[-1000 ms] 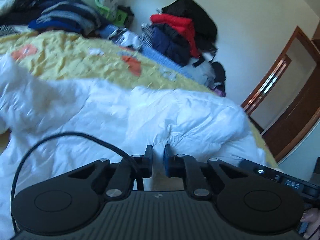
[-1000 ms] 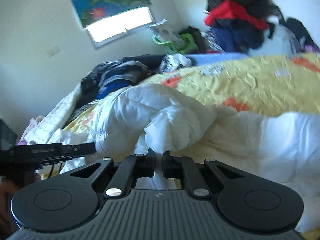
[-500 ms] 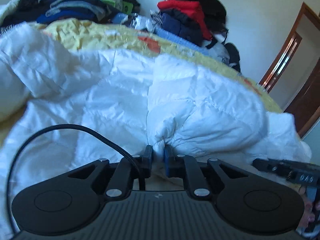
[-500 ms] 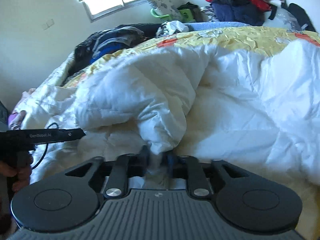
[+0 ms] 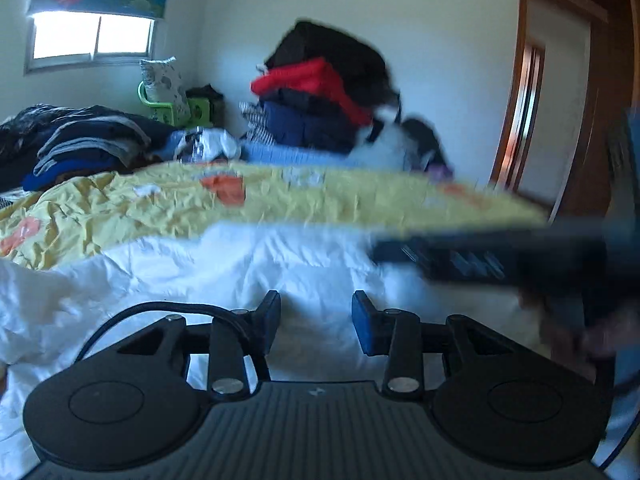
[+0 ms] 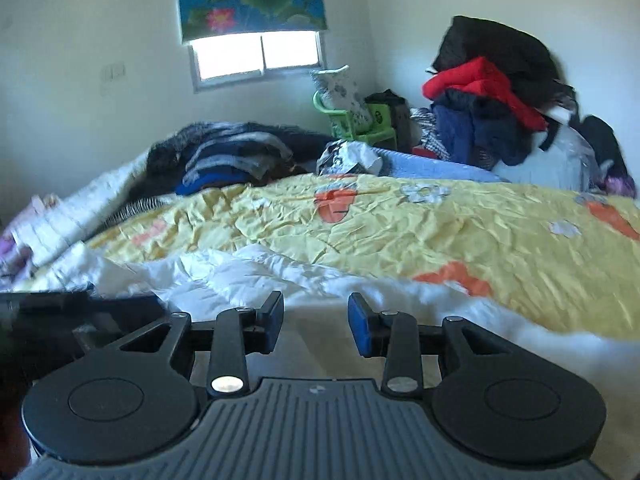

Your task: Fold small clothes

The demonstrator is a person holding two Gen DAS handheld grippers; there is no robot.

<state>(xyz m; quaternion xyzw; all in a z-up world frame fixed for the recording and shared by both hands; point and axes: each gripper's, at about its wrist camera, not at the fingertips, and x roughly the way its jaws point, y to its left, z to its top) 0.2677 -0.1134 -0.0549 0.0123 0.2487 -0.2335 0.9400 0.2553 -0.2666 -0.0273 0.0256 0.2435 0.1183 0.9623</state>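
Here, both tools spread wide and gripping nothing. Left gripper (image 5: 316, 322) with fingers parted, blue pads facing each other across a gap, only white fabric behind. Right gripper (image 6: 315, 322) the same: fingers apart, nothing between them. White padded garment (image 6: 248, 276) lying rumpled on the near edge of the bed, just ahead of both tools, on top of the yellow bedspread (image 6: 420, 232) with its orange and white patches. Black cable (image 5: 168, 308) looping over the left tool's body. Blurred across the right side of the left wrist view, the other tool's dark handle, details unreadable. Farther back on the bed, a heap of dark striped clothes (image 6: 236, 156); beyond the bed, a taller pile with a red garment (image 6: 480, 84) against the wall. Window (image 6: 256, 56) under a flowered blind, green chair (image 6: 360, 120) in the corner
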